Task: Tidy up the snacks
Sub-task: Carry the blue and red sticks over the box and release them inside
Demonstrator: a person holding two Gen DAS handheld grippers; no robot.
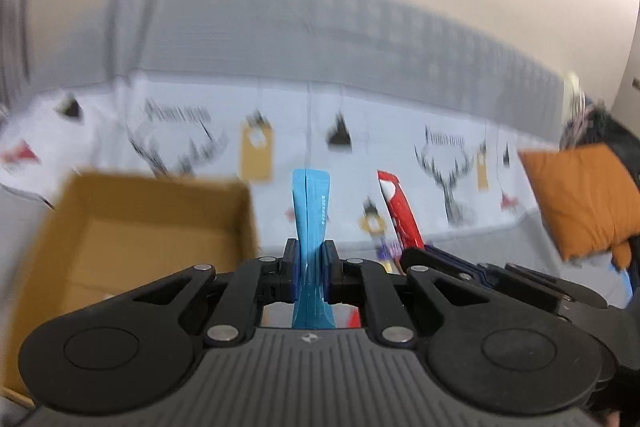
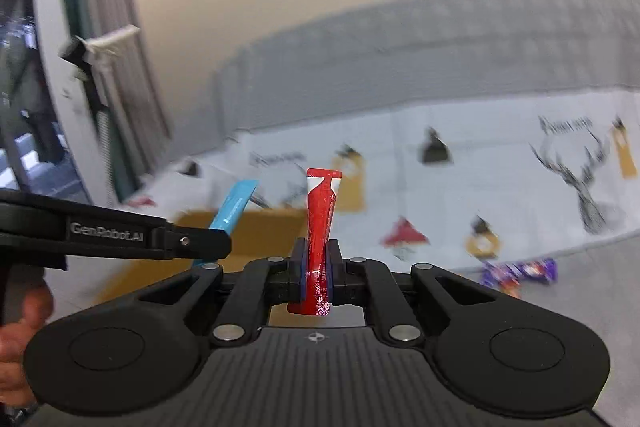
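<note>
- Two sachets lifted: left gripper (image 1: 309, 259) clamps the blue sachet (image 1: 310, 203), right gripper (image 2: 317, 263) clamps the red sachet (image 2: 320, 211)
- Cardboard box (image 1: 120, 227) at ten o'clock awaits both
- Purple wrappers (image 2: 520, 273) at three o'clock remain on the bed (image 2: 440, 187)

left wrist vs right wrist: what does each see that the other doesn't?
Left wrist only: an orange cushion at the right, and the box's open inside.

Right wrist only: purple wrappers on the bed, and a window frame at the left.

Both: the left gripper shut on the blue sachet, the right gripper shut on the red sachet, the box, the printed sheet.
</note>
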